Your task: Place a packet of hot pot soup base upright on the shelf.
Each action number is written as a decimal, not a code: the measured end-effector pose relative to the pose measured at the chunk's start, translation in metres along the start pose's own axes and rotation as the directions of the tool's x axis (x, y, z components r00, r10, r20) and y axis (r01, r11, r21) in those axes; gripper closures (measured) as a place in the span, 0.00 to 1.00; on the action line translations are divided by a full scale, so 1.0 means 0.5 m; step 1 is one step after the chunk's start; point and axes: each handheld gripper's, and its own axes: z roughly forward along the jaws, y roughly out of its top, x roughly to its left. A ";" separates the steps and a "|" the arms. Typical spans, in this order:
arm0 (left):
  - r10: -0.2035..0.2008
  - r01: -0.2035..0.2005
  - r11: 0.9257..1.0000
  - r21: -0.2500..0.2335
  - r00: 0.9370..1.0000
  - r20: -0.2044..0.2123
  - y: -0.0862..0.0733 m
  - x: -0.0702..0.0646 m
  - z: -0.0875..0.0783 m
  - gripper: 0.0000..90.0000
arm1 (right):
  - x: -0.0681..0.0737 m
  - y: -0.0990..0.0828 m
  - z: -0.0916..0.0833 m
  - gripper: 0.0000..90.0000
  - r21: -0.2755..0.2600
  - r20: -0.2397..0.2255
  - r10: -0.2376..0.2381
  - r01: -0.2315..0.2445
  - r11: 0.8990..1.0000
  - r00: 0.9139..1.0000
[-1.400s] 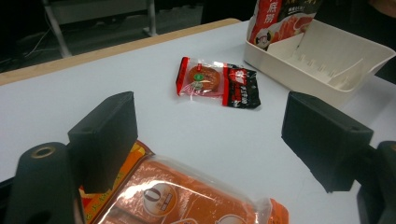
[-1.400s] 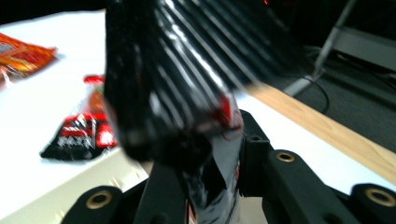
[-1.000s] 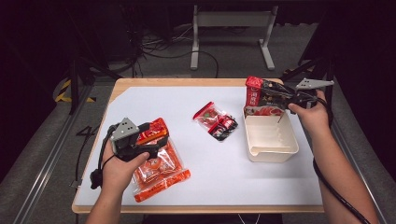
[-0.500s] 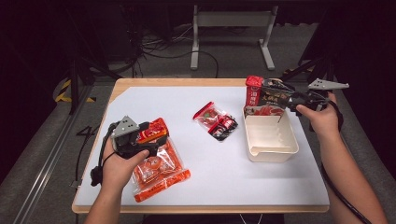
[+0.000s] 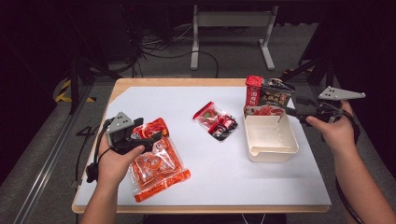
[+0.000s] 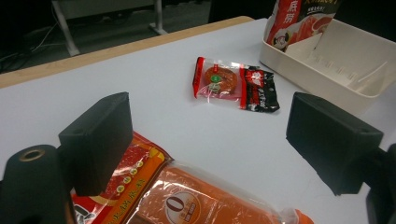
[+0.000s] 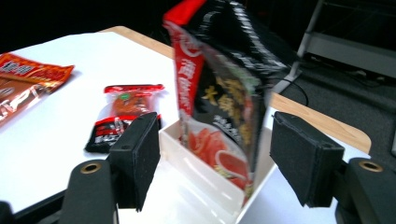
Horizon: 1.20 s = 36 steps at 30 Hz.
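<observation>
Right gripper (image 5: 292,113), jaws just opened wide, holds nothing; black-and-red packet (image 7: 219,98) stands beyond its jaws in the white bin (image 5: 271,137).

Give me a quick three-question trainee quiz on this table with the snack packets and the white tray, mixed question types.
1. True or false: the tall red-and-black foil packet stands upright at the far end of the white plastic tray.
2. Multiple choice: the right gripper has its jaws A) clamped on the packet, B) open with the packet between them, C) shut on nothing.
3. Short answer: what lies under the left gripper?

Key
1. True.
2. B; its jaws have just been opening, pads clear of the packet.
3. The flat orange plastic packets; the small clear-and-black sachet lies apart, mid-table.
</observation>
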 end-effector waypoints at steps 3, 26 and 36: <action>0.007 -0.007 1.000 0.010 1.000 -0.011 0.000 0.004 0.001 0.17 | 0.021 -0.001 -0.010 0.37 0.004 -0.022 -0.011 0.012 1.000 1.000; 0.011 -0.007 0.999 0.046 0.996 -0.085 -0.013 0.037 -0.007 0.15 | 0.182 -0.032 -0.015 0.33 0.037 -0.152 -0.059 0.066 0.997 0.987; 0.053 -0.050 0.997 0.065 0.998 -0.033 -0.020 0.057 -0.015 0.16 | 0.208 -0.021 -0.011 0.33 0.008 -0.182 -0.070 0.073 0.997 0.981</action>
